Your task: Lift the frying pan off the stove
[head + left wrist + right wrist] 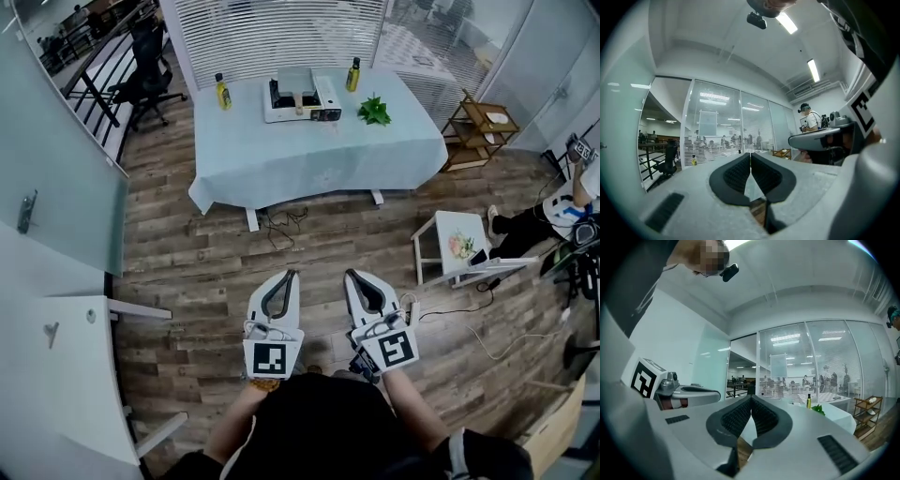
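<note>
The frying pan (pixel 294 82) shows only small and unclear, sitting on the white portable stove (pixel 302 105) on the cloth-covered table (pixel 309 155) at the far side of the room. A black handle (pixel 274 92) sticks out at the stove's left. My left gripper (pixel 291 274) and right gripper (pixel 349 274) hang side by side over the wooden floor, well short of the table. Both are shut with nothing in them. In the gripper views the dark pads of the left gripper (pixel 750 153) and of the right gripper (pixel 751 397) meet at the tips.
A yellow bottle (pixel 223 91), a dark bottle (pixel 353 73) and a green plant (pixel 375 111) stand around the stove. A small white side table (pixel 455 246), a wooden shelf (pixel 483 127) and a seated person (pixel 562 206) are at the right. An office chair (pixel 145 70) and a white cabinet (pixel 56 375) are at the left.
</note>
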Demonstrator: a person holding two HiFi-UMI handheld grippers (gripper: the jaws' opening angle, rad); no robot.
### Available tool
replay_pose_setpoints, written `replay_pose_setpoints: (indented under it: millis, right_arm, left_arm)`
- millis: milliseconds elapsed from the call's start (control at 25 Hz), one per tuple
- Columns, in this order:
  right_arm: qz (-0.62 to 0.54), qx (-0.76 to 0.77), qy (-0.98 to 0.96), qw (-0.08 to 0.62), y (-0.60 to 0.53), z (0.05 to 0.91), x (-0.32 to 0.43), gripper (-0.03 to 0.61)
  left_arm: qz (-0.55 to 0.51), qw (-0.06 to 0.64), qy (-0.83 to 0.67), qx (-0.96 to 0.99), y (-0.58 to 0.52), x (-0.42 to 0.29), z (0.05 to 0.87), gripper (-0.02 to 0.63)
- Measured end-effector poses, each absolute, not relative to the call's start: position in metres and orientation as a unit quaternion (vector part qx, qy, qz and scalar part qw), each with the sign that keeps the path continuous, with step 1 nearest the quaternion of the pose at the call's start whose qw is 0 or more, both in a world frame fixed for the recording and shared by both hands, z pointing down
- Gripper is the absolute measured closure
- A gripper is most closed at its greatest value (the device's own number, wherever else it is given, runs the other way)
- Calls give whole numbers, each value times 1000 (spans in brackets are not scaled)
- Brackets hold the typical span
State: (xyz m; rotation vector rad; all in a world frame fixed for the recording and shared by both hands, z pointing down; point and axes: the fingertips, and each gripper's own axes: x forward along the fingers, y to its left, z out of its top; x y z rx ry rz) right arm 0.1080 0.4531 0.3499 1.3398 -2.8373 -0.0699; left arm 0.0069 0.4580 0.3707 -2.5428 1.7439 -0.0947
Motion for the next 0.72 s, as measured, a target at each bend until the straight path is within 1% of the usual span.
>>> replay_pose_setpoints:
  millis: [240,520,720]
  right_arm:
    - [-22,447,-894,-5,391,347,88,575]
    - [-14,464,-885,-15,317,354,102,575]
    - [-1,445,-895,-30,244,365,105,575]
  left_arm:
    - [-37,32,550,-834,395,-23,373,592]
    - [-50,35,546,-835,331,-23,381,592]
    - [-72,46,565,-821,269,-22,383,591]
